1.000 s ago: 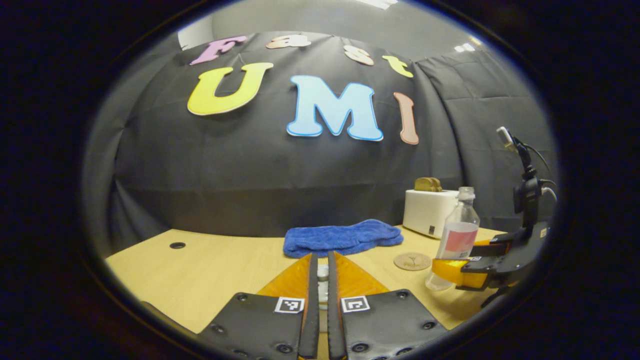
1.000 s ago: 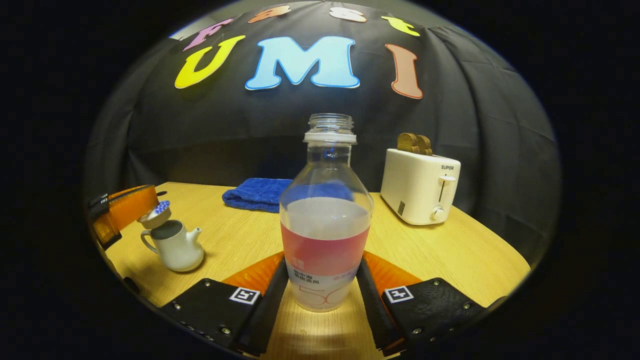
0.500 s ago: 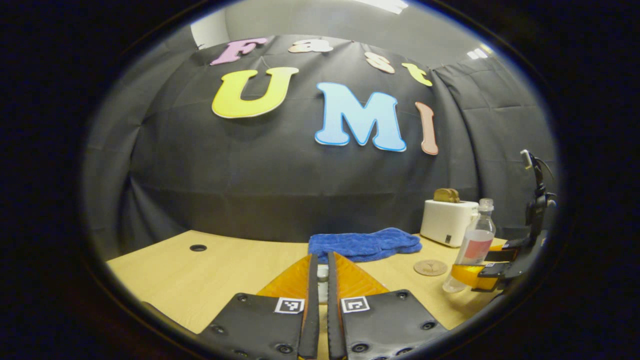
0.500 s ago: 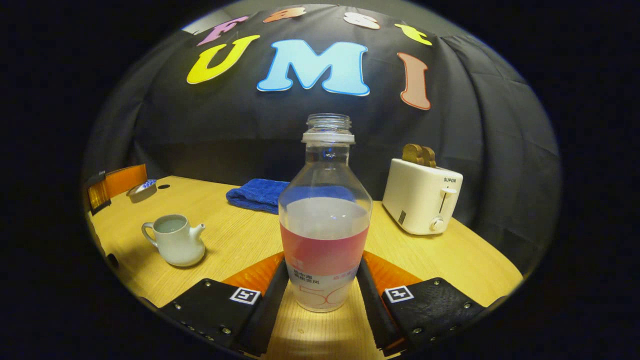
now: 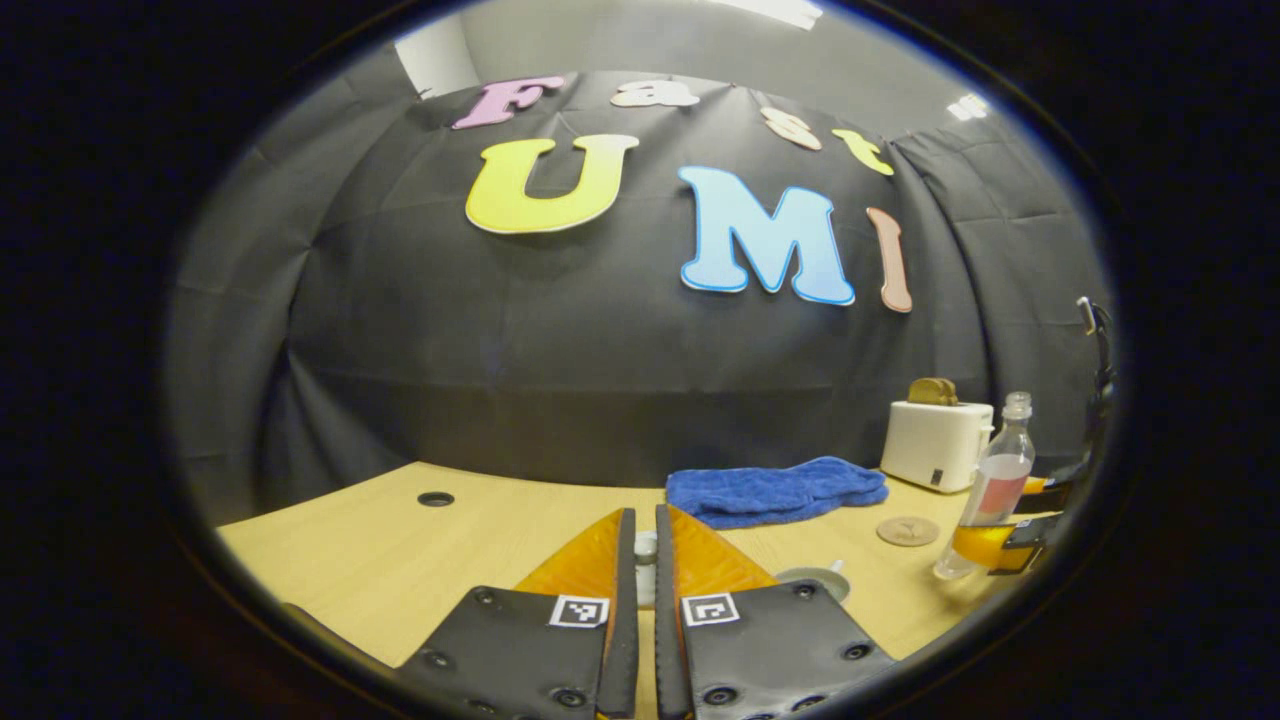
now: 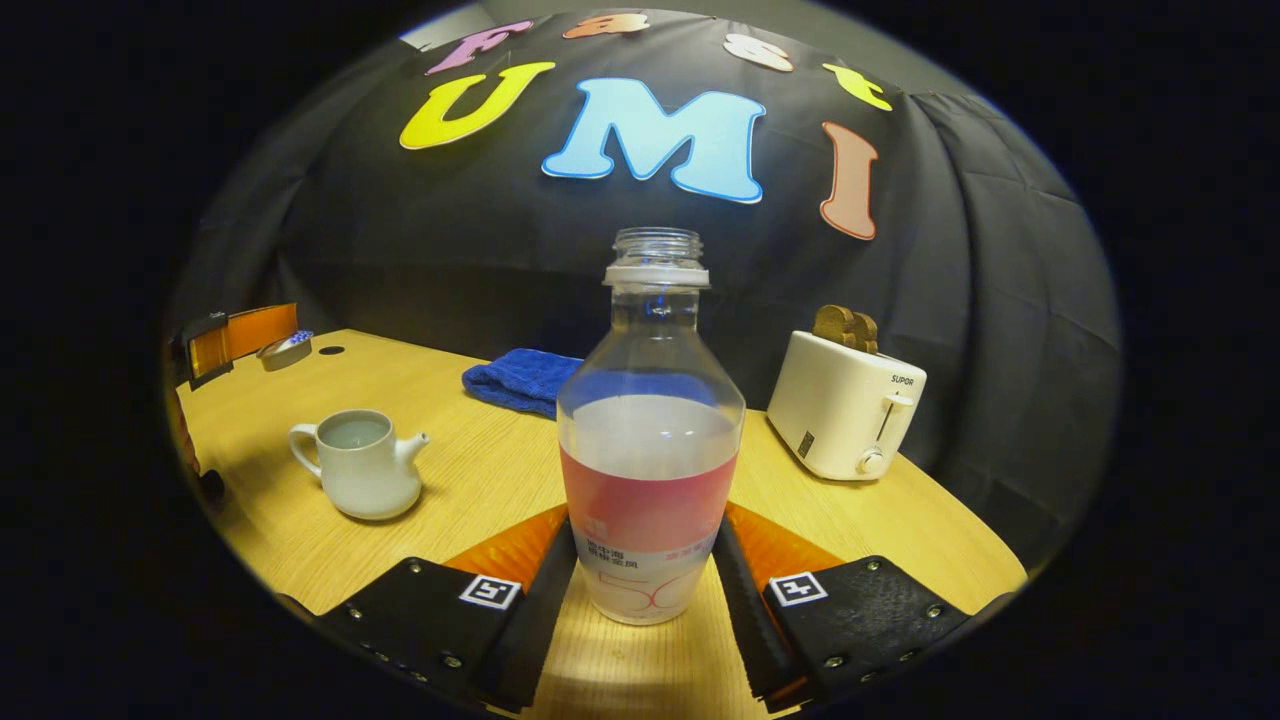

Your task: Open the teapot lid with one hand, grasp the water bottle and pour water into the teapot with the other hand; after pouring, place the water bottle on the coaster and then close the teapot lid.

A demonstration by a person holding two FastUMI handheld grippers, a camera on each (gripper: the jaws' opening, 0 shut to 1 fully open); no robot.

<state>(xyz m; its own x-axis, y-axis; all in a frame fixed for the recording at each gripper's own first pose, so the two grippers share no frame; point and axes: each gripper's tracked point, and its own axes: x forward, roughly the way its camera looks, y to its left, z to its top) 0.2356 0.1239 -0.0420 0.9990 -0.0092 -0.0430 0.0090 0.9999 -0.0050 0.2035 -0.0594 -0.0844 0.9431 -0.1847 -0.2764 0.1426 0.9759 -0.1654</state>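
A clear uncapped water bottle [image 6: 650, 470] with a pink label stands upright, and my right gripper [image 6: 648, 540] is shut on its lower body. The white teapot [image 6: 360, 465] sits open on the table at the left, with no lid on it. Far left, my left gripper [image 6: 262, 340] holds the lid [image 6: 288, 347] up and away from the pot. In the left gripper view, my left gripper [image 5: 643, 530] is shut on the lid's knob [image 5: 645, 560], and the teapot's rim [image 5: 812, 580] peeks out low at the right. The round coaster [image 5: 907, 530] lies beside the bottle [image 5: 985, 490] and the right gripper [image 5: 1010, 525].
A blue towel [image 6: 525, 378] lies at the back of the wooden table [image 6: 480, 470]. A white toaster [image 6: 845, 405] with toast in it stands at the right, behind the bottle. A cable hole [image 5: 435, 498] sits in the tabletop at the far left.
My left gripper has carried the lid off the teapot, up and away to the left. The bottle stays in my right gripper, which has turned slightly toward the pot.
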